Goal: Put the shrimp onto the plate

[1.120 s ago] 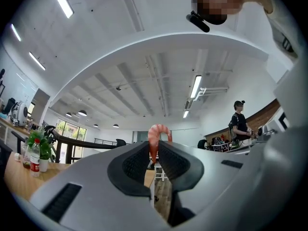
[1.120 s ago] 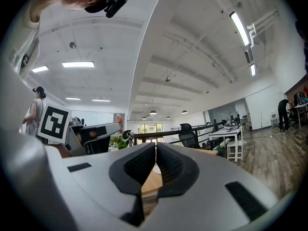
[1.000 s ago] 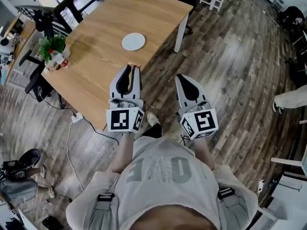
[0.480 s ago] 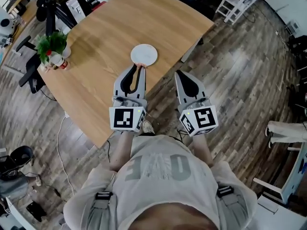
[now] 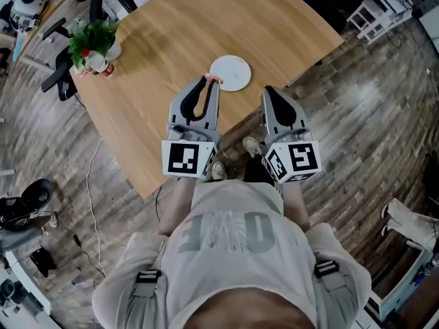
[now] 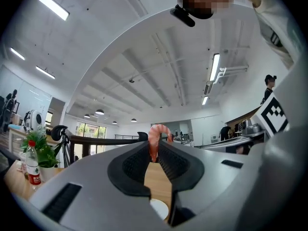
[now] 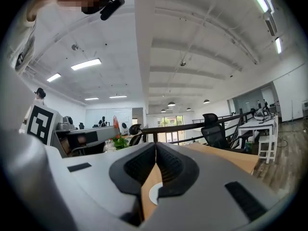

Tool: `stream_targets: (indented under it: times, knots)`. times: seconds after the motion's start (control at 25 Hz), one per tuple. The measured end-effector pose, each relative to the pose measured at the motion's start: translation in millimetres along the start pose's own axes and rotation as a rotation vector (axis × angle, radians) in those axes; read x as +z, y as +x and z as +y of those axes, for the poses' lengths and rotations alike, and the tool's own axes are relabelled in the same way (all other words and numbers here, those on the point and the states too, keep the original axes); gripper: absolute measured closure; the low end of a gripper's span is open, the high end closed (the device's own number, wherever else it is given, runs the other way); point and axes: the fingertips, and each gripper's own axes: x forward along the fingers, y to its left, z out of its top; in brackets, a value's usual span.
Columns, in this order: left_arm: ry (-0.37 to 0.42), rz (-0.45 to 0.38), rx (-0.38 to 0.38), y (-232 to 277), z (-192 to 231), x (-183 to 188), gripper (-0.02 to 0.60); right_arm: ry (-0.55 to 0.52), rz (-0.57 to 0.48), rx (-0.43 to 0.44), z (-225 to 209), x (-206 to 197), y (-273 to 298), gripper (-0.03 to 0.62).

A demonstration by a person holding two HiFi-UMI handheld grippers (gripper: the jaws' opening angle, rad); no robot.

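A pink shrimp (image 6: pixel 155 141) is pinched between the tips of my left gripper (image 5: pixel 209 81), curling up above them; in the head view the shrimp (image 5: pixel 212 79) shows as a small pink bit at the near-left rim of the white plate (image 5: pixel 231 72). The plate lies on the wooden table (image 5: pixel 171 40), seen small between the jaws as the plate (image 6: pixel 159 209) and the plate (image 7: pixel 155 194). My right gripper (image 5: pixel 272 90) is shut with nothing in it, held over the table's near edge, right of the plate.
A potted plant (image 5: pixel 92 36) and a red-labelled bottle (image 5: pixel 103 66) stand at the table's left corner. Office chairs (image 5: pixel 65 67) and cables lie on the wood floor to the left. A white stool (image 5: pixel 370 16) stands at the far right.
Both grippers have moved forward over the table edge. The left one, with the shrimp, went from short of the plate to its near-left rim.
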Motion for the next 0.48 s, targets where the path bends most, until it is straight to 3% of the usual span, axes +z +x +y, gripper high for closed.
stream_targets:
  times: [0.48]
  knots:
    - [0.004,0.079,0.203,73,29,-34,0.52,-0.022,0.033,0.222,-41,5,78,0.573]
